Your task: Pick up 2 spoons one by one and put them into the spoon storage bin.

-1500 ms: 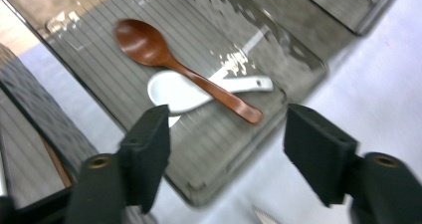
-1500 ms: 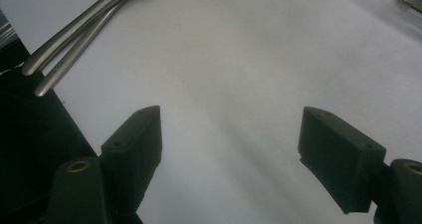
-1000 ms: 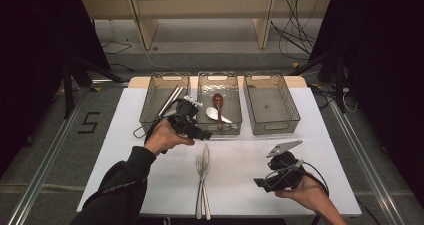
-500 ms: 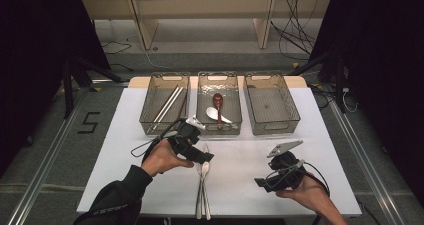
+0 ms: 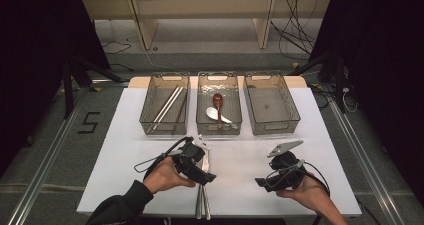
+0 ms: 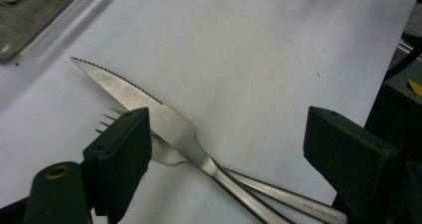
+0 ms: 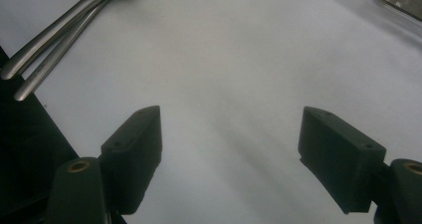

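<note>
A steel knife (image 6: pixel 149 104) with a serrated blade lies crossed over a steel fork (image 6: pixel 298 201) on the white table (image 5: pixel 240 155). In the high view the pair (image 5: pixel 202 205) lies lengthwise at front centre. My left gripper (image 5: pixel 202 170) hovers low over their head ends. It is open (image 6: pixel 231 154), with the blade and fork tines between its jaws and nothing gripped. My right gripper (image 5: pixel 267 181) is held at front right, open (image 7: pixel 229 154) over bare table. The two handles (image 7: pixel 54 30) lie beyond it at upper left.
Three clear bins stand in a row at the back. The left bin (image 5: pixel 150 116) holds chopsticks (image 5: pixel 167 105), the middle bin (image 5: pixel 201 117) a brown spoon (image 5: pixel 218 105) and a white spoon (image 5: pixel 216 115), and the right bin (image 5: pixel 270 102) holds nothing. Dark floor surrounds the table.
My left gripper has come back from the bins toward the person and dropped over the knife and fork. The right gripper has stayed put.
</note>
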A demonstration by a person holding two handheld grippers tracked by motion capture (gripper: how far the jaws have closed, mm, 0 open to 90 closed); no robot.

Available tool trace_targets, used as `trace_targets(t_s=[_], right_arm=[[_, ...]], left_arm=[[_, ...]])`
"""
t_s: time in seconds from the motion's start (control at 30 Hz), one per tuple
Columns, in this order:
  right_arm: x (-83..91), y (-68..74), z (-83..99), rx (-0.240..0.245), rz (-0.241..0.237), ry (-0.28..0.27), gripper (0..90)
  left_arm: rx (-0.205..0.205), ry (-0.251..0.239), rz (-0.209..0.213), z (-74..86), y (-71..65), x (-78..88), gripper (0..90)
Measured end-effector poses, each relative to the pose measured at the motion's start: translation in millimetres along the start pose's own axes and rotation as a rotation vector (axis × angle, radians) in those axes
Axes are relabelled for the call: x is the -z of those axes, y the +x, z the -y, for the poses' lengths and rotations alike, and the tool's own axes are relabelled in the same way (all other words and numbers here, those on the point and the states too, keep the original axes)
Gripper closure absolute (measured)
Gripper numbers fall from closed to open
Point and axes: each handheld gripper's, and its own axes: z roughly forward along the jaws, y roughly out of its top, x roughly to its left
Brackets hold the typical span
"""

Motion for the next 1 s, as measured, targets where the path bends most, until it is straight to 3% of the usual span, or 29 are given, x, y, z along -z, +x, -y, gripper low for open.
trace_targets(t_s=[0.77, 1.0], right_arm=[[-1.0, -1.4, 0.7, 0.005, -0.003, 0.002, 26.2], [-0.6, -1.7, 0.9, 0.006, -0.006, 0.000, 26.2]], left_arm=[[-0.096, 0.104, 0.042, 15.6, -29.3, -23.6, 20.7], [-0.112, 0.106, 0.056, 19.5, -34.3, -23.9, 31.7]])
